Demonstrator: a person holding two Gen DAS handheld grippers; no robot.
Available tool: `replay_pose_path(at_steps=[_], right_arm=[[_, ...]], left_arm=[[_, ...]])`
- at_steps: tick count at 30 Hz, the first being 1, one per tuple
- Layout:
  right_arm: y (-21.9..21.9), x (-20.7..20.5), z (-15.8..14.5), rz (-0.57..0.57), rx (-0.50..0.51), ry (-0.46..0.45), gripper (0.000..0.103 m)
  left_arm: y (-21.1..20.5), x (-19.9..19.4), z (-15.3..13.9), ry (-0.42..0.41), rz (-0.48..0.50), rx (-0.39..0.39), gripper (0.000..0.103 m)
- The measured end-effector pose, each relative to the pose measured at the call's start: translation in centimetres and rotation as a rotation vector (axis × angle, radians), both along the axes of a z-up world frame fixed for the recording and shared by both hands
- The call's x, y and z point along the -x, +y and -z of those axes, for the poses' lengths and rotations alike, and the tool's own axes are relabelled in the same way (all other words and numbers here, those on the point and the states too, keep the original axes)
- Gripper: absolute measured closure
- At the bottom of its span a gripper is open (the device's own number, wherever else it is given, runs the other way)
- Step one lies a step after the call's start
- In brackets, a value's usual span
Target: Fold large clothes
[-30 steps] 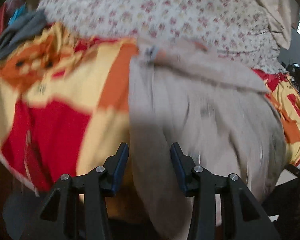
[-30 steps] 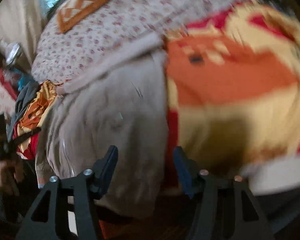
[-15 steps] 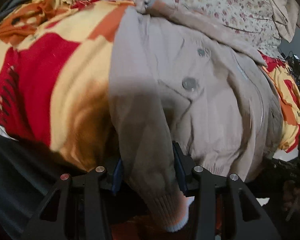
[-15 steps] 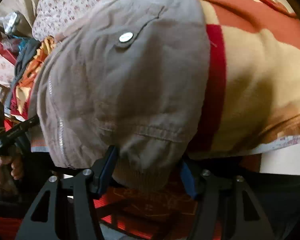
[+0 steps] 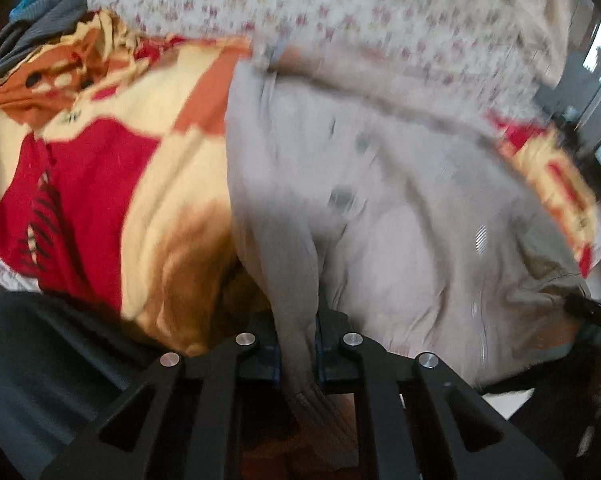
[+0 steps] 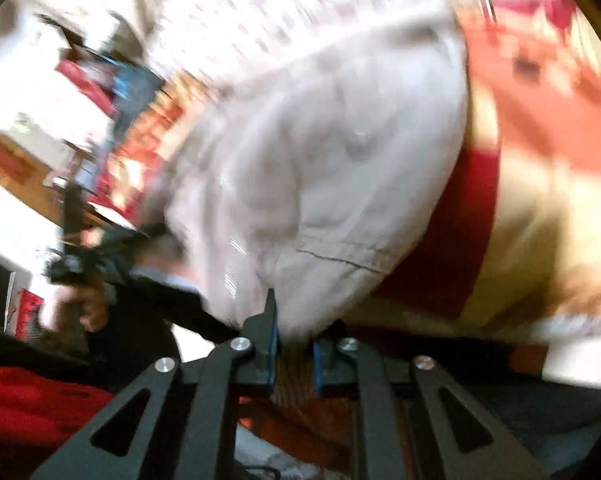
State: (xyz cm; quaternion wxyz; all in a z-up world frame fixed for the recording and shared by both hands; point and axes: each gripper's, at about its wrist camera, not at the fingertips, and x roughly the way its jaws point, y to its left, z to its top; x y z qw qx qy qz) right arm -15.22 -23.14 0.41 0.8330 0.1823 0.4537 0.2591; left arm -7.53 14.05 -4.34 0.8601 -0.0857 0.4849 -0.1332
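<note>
On the bed (image 5: 380, 12), over a red, orange and cream blanket (image 5: 112, 184), a beige jacket (image 5: 400, 216) is lying spread, its body reaching from the near edge up toward the floral sheet (image 5: 284, 4). Left gripper (image 5: 296, 350): fingers (image 5: 266, 344) are closing on the jacket's sleeve, which is running down between them, with the ribbed cuff hanging below toward the camera. Right gripper (image 6: 294, 354): fingers (image 6: 271, 332) are pinching the jacket (image 6: 320, 168) at its lower hem, the ribbed band showing between the blue pads. Both views are motion-blurred, so fine detail is not readable. Jacket features: a zip line running along the right part of the left view, dark smudges that could be snaps, and a flap seam near the hem in the right view. Blanket (image 6: 540, 152): lying to the left of the jacket in the left view and to its right in the right view. Other cloth: a grey and blue heap (image 5: 36, 24) is sitting at the bed's far left corner. Background: the other gripper and a hand (image 6: 88, 300) are showing dimly at the left of the right view.
</note>
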Motion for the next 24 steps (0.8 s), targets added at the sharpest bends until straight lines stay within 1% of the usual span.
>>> replay_pose_path(at_steps=[1,3,4,6,7,10,12,14,16,18,20,22,24], right_arm=[[-1.2,0.5,-1.9,0.020,-0.032,-0.081,0.091],[-2.8,0.2,-5.0,0.072,-0.078,-0.210,0.091],[-3.6,0.0,-5.9,0.098,-0.082,-0.248,0.091],[-4.5,-1.0,-7.6,0.149,-0.062,-0.305,0.091],[-4.8,-1.6,-8.0,0.167,-0.060,-0.318,0.091],[-5.5,-3.9,-8.8,0.218,-0.083,-0.324,0.091],[-5.6,-5.5,-9.0,0.240,-0.090,-0.320,0.091],[-5.6,-7.8,-9.1,0.267,-0.084,-0.319,0.091],[-5.8,-10.2,-9.7,0.293,-0.055,-0.333,0.091],[-6.0,-13.4,-10.1,0.320,-0.017,-0.346,0.091],[-5.9,-16.4,-10.2,0.352,0.021,-0.353,0.091],[-5.8,-19.8,-10.0,0.387,0.079,-0.363,0.091],[-5.5,-22.6,-9.6,0.404,0.131,-0.362,0.091]], left_arm=[[0.2,-0.1,-0.8,-0.030,-0.006,0.031,0.103],[0.9,-0.7,-3.1,-0.115,-0.018,0.089,0.103],[1.2,-1.0,-3.9,-0.143,-0.022,0.107,0.103],[1.8,-2.3,-5.7,-0.183,-0.027,0.158,0.103],[2.1,-3.6,-6.6,-0.192,-0.040,0.183,0.103],[3.0,-6.5,-8.0,-0.187,-0.084,0.227,0.103],[3.3,-8.2,-8.9,-0.180,-0.119,0.219,0.103],[3.1,-10.5,-10.2,-0.203,-0.141,0.186,0.103],[2.9,-12.5,-11.1,-0.216,-0.142,0.178,0.103],[2.4,-15.5,-11.7,-0.235,-0.144,0.160,0.103],[1.8,-18.3,-11.6,-0.251,-0.144,0.136,0.103],[1.0,-21.0,-11.1,-0.266,-0.143,0.080,0.103],[0.2,-24.3,-9.8,-0.266,-0.144,0.031,0.103]])
